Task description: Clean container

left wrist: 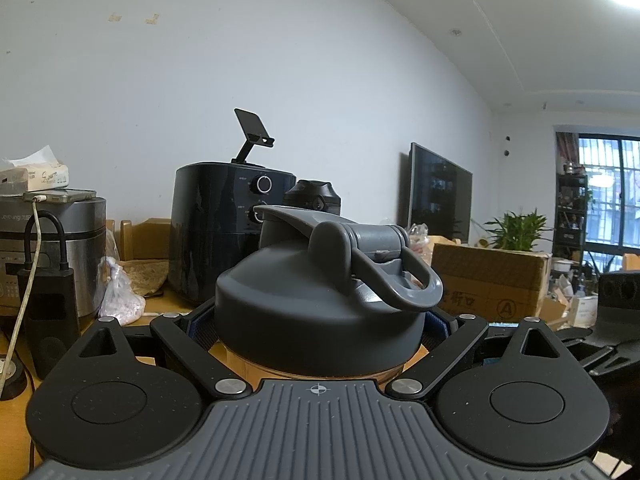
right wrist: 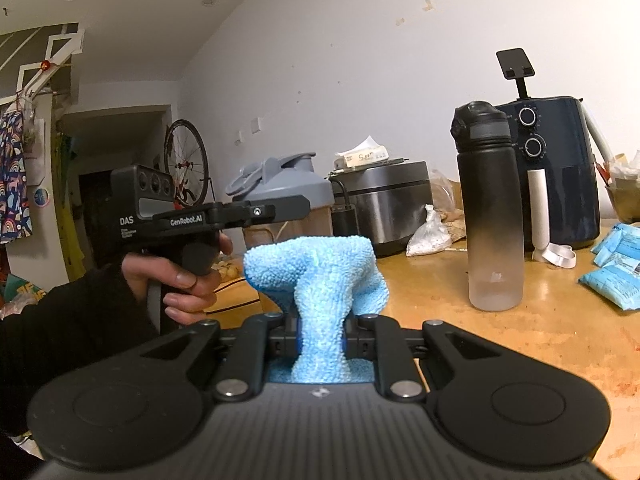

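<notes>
A shaker container [left wrist: 316, 312] with a dark grey lid and carry loop fills the middle of the left wrist view. My left gripper [left wrist: 320, 332] is shut on it just under the lid, one finger on each side. From the right wrist view the same container [right wrist: 288, 188] stands at centre left, with the left gripper [right wrist: 280, 210] held level by a person's hand [right wrist: 180, 276] in a black sleeve. My right gripper [right wrist: 320, 340] is shut on a light blue microfibre cloth [right wrist: 320, 268], which bunches up above the fingers, to the right of the container and nearer the camera.
On the wooden table [right wrist: 520, 340] stand a black-to-clear water bottle [right wrist: 490, 208], a dark air fryer [right wrist: 560, 168], a steel rice cooker [right wrist: 388, 200], a plastic bag [right wrist: 428, 236] and blue packets [right wrist: 616, 264]. A cardboard box [left wrist: 492, 280] and a power bank [left wrist: 48, 316] flank the container.
</notes>
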Action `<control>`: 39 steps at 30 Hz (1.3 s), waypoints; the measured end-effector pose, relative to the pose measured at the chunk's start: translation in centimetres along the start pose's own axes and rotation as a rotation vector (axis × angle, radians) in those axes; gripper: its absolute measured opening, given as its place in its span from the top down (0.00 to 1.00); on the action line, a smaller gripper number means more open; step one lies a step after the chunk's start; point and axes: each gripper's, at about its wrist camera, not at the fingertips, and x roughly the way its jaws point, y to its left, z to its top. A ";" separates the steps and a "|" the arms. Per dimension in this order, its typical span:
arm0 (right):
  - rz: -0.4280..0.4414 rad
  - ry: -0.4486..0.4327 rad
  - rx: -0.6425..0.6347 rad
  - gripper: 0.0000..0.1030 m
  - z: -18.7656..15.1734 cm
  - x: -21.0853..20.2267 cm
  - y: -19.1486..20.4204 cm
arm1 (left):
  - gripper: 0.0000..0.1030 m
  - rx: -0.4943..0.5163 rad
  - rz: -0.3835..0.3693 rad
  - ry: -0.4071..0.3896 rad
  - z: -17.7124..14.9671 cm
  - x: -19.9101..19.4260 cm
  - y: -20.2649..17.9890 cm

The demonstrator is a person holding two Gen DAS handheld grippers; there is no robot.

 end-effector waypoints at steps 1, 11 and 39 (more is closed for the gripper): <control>0.000 0.001 0.002 0.89 -0.1 0.0 0.0 | 0.07 0.001 0.005 -0.001 0.0 0.0 -0.1; 0.000 0.005 0.009 0.87 -0.5 -0.1 0.0 | 0.00 0.016 0.077 -0.029 0.6 -0.2 -0.8; -0.004 0.011 0.036 0.87 -1.0 0.2 -0.6 | 0.00 0.021 0.393 -0.059 1.2 0.4 -5.1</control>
